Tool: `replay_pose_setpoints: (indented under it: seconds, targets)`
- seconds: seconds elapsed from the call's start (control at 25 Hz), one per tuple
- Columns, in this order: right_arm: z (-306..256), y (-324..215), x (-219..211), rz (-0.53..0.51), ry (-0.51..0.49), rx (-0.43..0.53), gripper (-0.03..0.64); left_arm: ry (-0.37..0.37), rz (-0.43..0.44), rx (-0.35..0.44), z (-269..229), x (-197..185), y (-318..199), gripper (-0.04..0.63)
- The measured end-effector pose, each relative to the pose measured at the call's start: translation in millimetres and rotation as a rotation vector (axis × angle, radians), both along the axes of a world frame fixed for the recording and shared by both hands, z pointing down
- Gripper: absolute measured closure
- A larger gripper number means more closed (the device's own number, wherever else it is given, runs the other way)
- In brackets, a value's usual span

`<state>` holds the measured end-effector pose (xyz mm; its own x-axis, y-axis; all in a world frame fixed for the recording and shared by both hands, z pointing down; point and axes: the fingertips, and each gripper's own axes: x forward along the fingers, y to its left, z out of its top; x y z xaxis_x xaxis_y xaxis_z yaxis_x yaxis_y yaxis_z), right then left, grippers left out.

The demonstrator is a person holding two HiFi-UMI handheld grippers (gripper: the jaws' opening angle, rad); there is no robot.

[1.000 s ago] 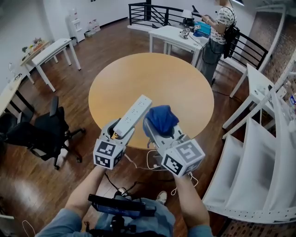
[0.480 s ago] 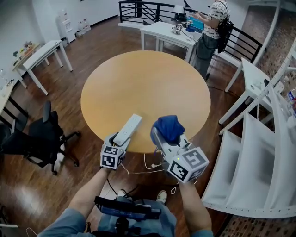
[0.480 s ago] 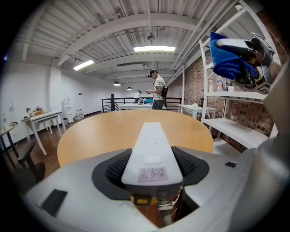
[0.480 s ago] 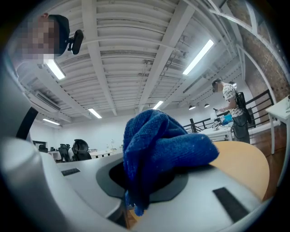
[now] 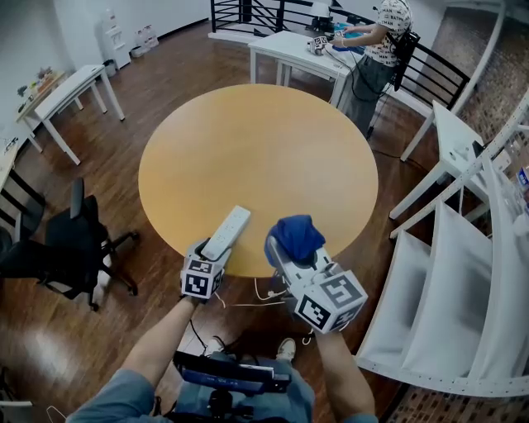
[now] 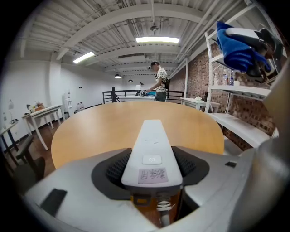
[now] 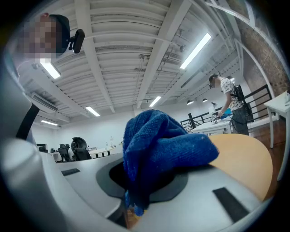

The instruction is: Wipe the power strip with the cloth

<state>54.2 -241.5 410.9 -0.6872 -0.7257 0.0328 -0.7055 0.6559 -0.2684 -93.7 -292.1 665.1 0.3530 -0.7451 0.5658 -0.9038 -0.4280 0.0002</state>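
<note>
Left gripper (image 5: 213,254) clamps power strip (image 5: 228,230), right gripper (image 5: 287,254) clamps cloth (image 5: 294,235), over tabletop's (image 5: 256,149) near edge; office chair (image 5: 70,248) left, shelving (image 5: 446,289) right.

Round wooden table (image 5: 256,157) centred on dark plank floor (image 5: 165,83); black office chair (image 5: 62,248) at 9 o'clock, white shelving (image 5: 463,281) at 3, white desk (image 5: 285,51) and railing (image 5: 248,12) at 12.

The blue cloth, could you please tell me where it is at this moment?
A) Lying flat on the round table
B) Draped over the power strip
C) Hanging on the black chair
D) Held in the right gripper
D: the blue cloth is bunched up and clamped in the right gripper, off the round table and apart from the power strip that the left gripper holds.
</note>
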Motion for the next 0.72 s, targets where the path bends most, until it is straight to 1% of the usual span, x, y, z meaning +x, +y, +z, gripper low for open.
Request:
replay_pose_setpoints:
  seconds: [0.08,0.16,0.36,0.48,0.56,0.64,0.72]
  targets:
    - [0.9,-2.1,0.0,-0.002,-0.003,-0.002,0.549,-0.007,-0.001,-0.033,5.0,0.5,-0.2,0.308]
    - [1.5,-2.8,-0.9,-0.006,-0.006,-0.004,0.549,-0.005,-0.001,-0.036,8.5,-0.3,-1.0,0.307]
    - [4.7,-4.8,-4.2,-0.011,-0.013,-0.011,0.549,-0.018,0.022,0.021,-8.5,-0.6,-11.6,0.305]
    - [1.8,-5.5,-7.5,-0.012,-0.025,-0.010,0.549,0.011,0.008,0.085,-35.4,-1.4,-16.1,0.312]
    - [-0.2,-4.8,-10.4,-0.016,-0.028,-0.005,0.549,0.060,0.011,0.122,-60.2,2.1,-13.6,0.385]
    - [-2.9,-2.7,-13.5,-0.025,-0.029,0.007,0.549,0.114,0.028,0.172,-89.4,8.5,-7.4,0.428]
    - [-7.6,-0.4,-16.7,-0.034,-0.029,0.024,0.549,0.151,0.048,0.242,-120.2,13.6,-2.4,0.467]
